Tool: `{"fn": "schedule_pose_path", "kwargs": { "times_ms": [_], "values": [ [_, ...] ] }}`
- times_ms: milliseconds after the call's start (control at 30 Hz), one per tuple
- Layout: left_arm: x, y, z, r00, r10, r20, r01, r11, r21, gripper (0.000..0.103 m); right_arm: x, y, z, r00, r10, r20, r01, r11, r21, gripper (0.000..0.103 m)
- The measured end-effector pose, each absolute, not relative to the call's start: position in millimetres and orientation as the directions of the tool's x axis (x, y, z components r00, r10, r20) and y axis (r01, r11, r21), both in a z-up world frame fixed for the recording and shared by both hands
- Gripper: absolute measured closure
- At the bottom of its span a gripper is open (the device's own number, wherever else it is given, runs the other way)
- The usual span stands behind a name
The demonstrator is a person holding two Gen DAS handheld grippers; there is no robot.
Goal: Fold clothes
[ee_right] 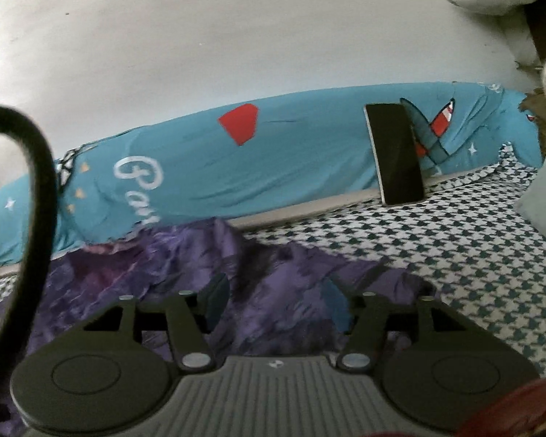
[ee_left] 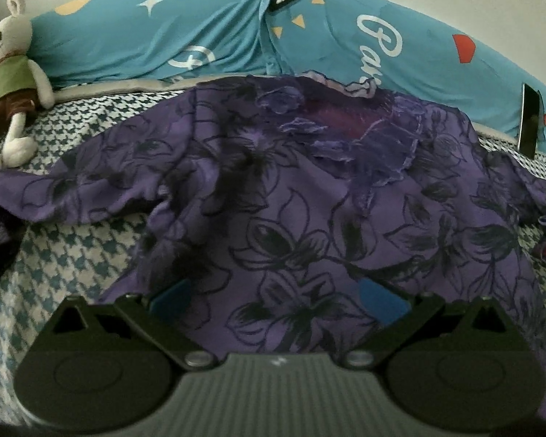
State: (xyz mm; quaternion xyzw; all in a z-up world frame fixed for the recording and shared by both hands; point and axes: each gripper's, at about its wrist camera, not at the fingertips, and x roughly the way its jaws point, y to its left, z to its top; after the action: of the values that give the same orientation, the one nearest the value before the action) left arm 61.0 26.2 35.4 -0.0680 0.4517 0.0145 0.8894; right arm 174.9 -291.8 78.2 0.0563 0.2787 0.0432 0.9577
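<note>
A purple garment (ee_left: 309, 196) printed with dark outlined flowers is spread over a bed (ee_left: 72, 262) covered in a teal-and-white houndstooth sheet. It lies directly ahead of and beneath the left tongs (ee_left: 276, 296), whose blue-padded fingers (ee_left: 382, 300) are held wide apart just above the cloth, with nothing gripped between them. A ruffled neckline is seen at the garment's far end, and a sleeve trails off to the left of the tongs.

In the right wrist view the same garment (ee_right: 185, 276) is found under and ahead of the right tongs (ee_right: 276, 300), which are likewise spread wide; whether the fingertips touch the fabric cannot be told because of blur.

Beyond both tongs a long teal pillow (ee_left: 200, 36) is laid against a white wall (ee_right: 236, 29). White cursive writing is printed on it; only "Par" can be read, the rest being hidden by the garment. A dark phone (ee_right: 395, 153) is propped upright against the pillow, ahead and to the right. A plush rabbit (ee_left: 9, 73) in a green top lies far left of the left tongs. A black cable (ee_right: 36, 189) curves at the left edge of the right wrist view.
</note>
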Motion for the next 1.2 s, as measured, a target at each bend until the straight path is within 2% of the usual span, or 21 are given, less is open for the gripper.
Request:
{"fn": "schedule_pose_path", "kwargs": {
  "times_ms": [333,600,667,733,800,833,967,1067,1200],
  "values": [
    [72,18,30,0.568,-0.085,-0.819,-0.082,0.984,-0.158,0.0,228,-296,52,0.819,0.057,-0.571,-0.022,0.997,0.069,0.042],
    [72,16,28,0.572,-0.074,-0.817,-0.081,0.986,-0.147,0.0,258,-297,23,0.769,0.026,-0.639,-0.014,1.0,0.024,0.042],
    [73,17,26,0.564,-0.074,-0.822,-0.092,0.984,-0.152,0.0,260,-294,15,0.759,0.011,-0.651,-0.017,1.0,-0.003,0.052],
    [75,18,24,0.557,-0.075,-0.827,-0.103,0.982,-0.158,0.0,260,-289,11,0.762,-0.031,-0.647,-0.01,0.998,-0.059,0.075],
    [76,18,22,0.552,-0.079,-0.83,-0.109,0.98,-0.166,0.0,260,-286,11,0.765,-0.042,-0.643,-0.016,0.996,-0.084,0.09],
    [76,17,21,0.552,-0.079,-0.83,-0.108,0.98,-0.166,0.0,260,-287,12,0.765,-0.038,-0.643,-0.014,0.997,-0.076,0.094],
    [77,12,20,0.554,-0.082,-0.828,-0.098,0.982,-0.162,0.0,258,-294,21,0.784,-0.076,-0.617,0.062,0.997,-0.045,0.098],
    [78,9,20,0.555,-0.095,-0.826,-0.086,0.982,-0.171,0.0,255,-310,37,0.806,-0.159,-0.571,0.176,0.984,-0.026,0.098],
    [79,5,17,0.544,-0.117,-0.831,-0.058,0.983,-0.176,0.0,254,-334,45,0.777,-0.268,-0.57,0.325,0.946,-0.001,0.099]
  ]
}}
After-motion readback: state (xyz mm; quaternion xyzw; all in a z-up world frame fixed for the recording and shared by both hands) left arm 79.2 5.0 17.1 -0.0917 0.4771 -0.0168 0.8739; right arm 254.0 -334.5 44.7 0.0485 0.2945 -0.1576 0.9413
